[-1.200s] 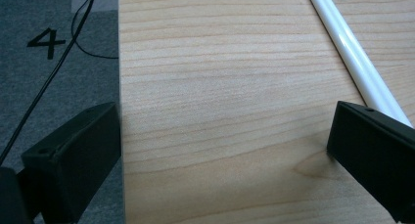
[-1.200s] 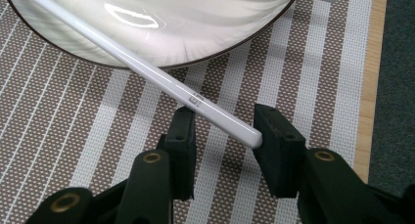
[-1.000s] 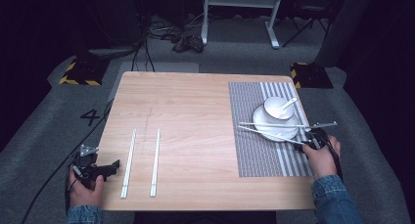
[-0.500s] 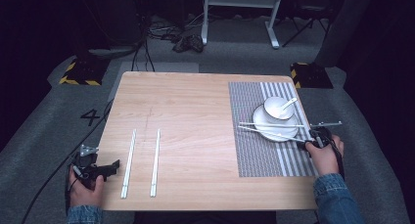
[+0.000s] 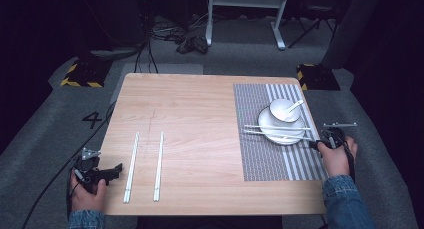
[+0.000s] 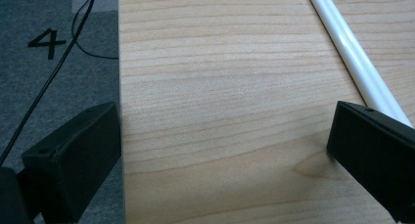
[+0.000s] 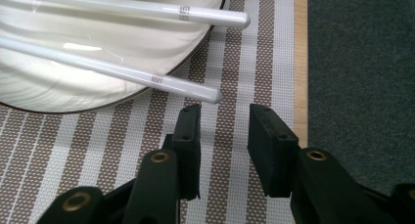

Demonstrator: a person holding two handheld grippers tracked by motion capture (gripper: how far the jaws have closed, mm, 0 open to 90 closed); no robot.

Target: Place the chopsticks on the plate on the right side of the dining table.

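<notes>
Jaws of the right gripper: narrowed to a slim gap, nothing between them; they have just been closing, still empty, a short way off the tip of the near chopstick.

Item 1, pair of white chopsticks: lying across the plate, the far chopstick beside the near one, tips overhanging the rim toward 3 o'clock. Unchanged from a second ago.

Item 2, plate: on the striped placemat, right half of the counter. A small bowl with a spoon sits at its 1 o'clock edge.

Item 3, right gripper, high view: at 3 o'clock of the plate, drawn slightly back toward the counter edge since a second ago. Judgement: the pair looks set down, and the hand is retreating.

Item 4, second pair of chopsticks: two loose sticks, apart from each other, at 7 o'clock of the counter.

Item 5, left gripper: jaws wide open, empty, at the counter's left edge, one stick just beside its right jaw. Likely next pick.
</notes>
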